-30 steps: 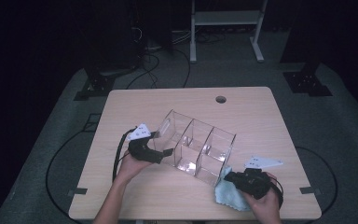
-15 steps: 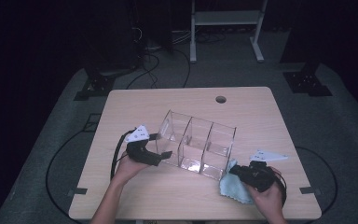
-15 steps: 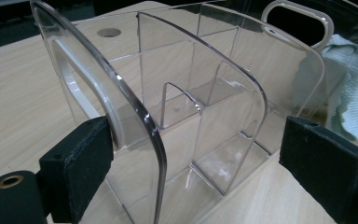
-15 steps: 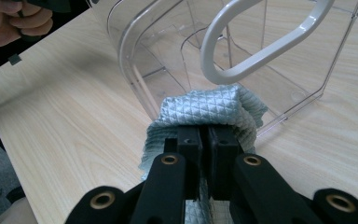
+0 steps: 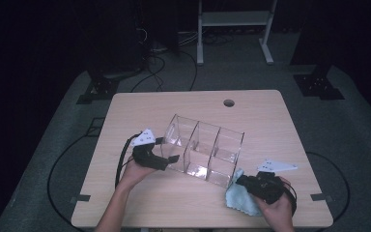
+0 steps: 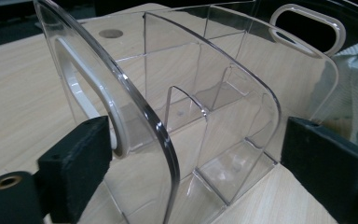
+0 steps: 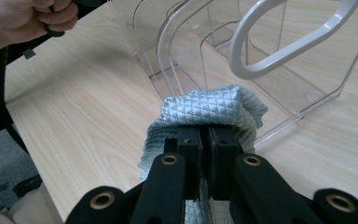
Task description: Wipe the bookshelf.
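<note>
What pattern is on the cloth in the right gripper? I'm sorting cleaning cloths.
Pale blue cloth with a quilted diamond weave; clearest in the right gripper view.

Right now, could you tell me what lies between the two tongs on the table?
The clear plastic divided organiser lies between the left tongs and the right tongs, which pinch a pale blue quilted cloth; the high view shows it.

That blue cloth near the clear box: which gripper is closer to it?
The right gripper: its jaws are clamped on the blue cloth. The left gripper is across the clear organizer, at its far end wall.
</note>
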A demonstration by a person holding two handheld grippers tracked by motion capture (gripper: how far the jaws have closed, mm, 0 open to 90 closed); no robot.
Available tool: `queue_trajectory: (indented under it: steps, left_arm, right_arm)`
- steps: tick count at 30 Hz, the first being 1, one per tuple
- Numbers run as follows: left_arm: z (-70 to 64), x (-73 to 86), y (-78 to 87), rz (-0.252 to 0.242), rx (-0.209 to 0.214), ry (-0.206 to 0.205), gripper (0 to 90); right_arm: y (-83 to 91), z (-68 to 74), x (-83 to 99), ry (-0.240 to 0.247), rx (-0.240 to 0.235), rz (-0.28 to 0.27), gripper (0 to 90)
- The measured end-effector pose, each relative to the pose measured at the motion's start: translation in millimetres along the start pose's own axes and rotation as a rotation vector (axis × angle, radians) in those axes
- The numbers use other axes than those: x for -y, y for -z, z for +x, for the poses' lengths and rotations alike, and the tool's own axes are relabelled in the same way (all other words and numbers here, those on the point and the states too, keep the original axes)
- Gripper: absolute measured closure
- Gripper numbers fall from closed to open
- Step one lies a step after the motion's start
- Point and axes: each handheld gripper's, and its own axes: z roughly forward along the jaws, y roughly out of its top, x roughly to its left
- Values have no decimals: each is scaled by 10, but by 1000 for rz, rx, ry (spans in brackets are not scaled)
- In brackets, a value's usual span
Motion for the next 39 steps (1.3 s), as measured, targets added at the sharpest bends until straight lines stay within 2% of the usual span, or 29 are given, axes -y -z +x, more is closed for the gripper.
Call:
queue_trajectory:
  steps: [5,9,14,17,21,22,24,26,28,35,39]
  left_arm:
    - [-13,-1,34,15,8,-11,100]
    - [-10,-3,6,0,1,-17,96]
    - [23,16,-64,-4,-7,3,75]
    - [33,10,-81,-22,-11,1,72]
    - [49,0,-84,-51,14,26,81]
    - [47,-6,-88,-44,29,24,96]
    - [17,-27,-104,-20,24,3,109]
    - [8,-41,-99,-14,30,0,108]
    - [1,-36,-90,-15,39,4,118]
    - [-115,-20,-48,5,68,-22,138]
    - [-191,-20,-22,23,88,-51,170]
  right_arm:
    - [-22,-68,-43,-3,16,-2,855]
    - [-14,-111,-48,-11,22,-5,856]
    - [24,-59,-14,-6,10,-8,856]
    - [42,-11,19,-1,-2,-5,856]
    - [28,37,42,1,-16,2,856]
    - [18,47,44,2,-15,4,856]
    - [-9,52,41,7,-13,5,856]
    - [-17,41,26,4,-4,4,856]
    - [-11,2,21,-1,9,-2,856]
    - [15,-189,-24,-22,49,-12,856]
    - [30,-316,-61,-26,74,-16,856]
